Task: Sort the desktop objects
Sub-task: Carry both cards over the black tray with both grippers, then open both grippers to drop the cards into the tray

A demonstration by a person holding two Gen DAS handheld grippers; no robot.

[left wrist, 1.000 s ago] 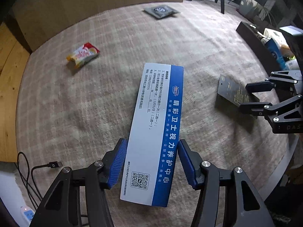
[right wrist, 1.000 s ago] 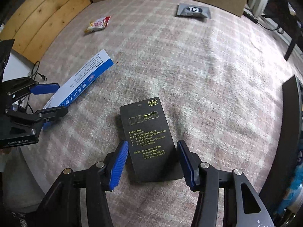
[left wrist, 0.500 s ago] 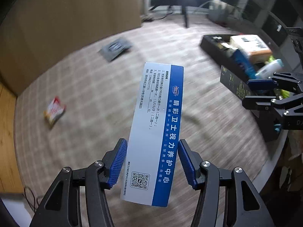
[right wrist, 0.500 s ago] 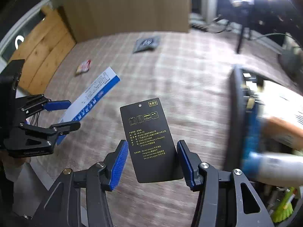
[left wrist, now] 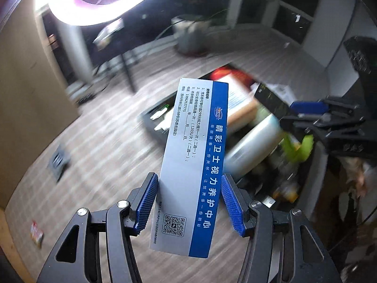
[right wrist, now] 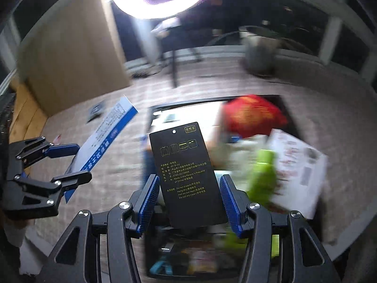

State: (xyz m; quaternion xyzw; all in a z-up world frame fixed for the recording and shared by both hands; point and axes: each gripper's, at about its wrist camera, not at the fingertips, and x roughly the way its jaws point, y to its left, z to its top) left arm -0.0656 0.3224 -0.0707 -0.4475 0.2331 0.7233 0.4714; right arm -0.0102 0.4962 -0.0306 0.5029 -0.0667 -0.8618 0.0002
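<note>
The left gripper (left wrist: 188, 202), black-framed with ribbed blue pads, is clamped on a long white and blue printed paper card (left wrist: 193, 165), its pads pressing the card's two long edges near the lower end, where a QR code sits; the card stands up and away from the jaws, lifted clear of the checked beige tablecloth (left wrist: 99, 169). Far to the left of this gripper, on the cloth, lie a small red and white snack packet (left wrist: 36, 234) and, farther off, a dark grey flat sachet (left wrist: 59, 160), both blurred. Beyond the card's far end and to its right sits a black rectangular tray (left wrist: 153, 127) crowded with blurred things, among them a silvery cylinder (left wrist: 254, 146) and something bright green (left wrist: 299, 148); their exact kind cannot be told. In the right wrist view the left gripper (right wrist: 70, 162) shows at the left edge with the card (right wrist: 106, 136) slanting up from it. The right gripper (right wrist: 189, 200), of the same build, grips a black rectangular hang tag with gold print (right wrist: 186, 174) by its long edges, the tag's punched hole at the far end. This tag hangs above the tray (right wrist: 150, 254), whose contents include a red blurred shape (right wrist: 252, 115), a green item (right wrist: 264, 174) and a white printed box (right wrist: 299, 169) to the right of the jaws.
</note>
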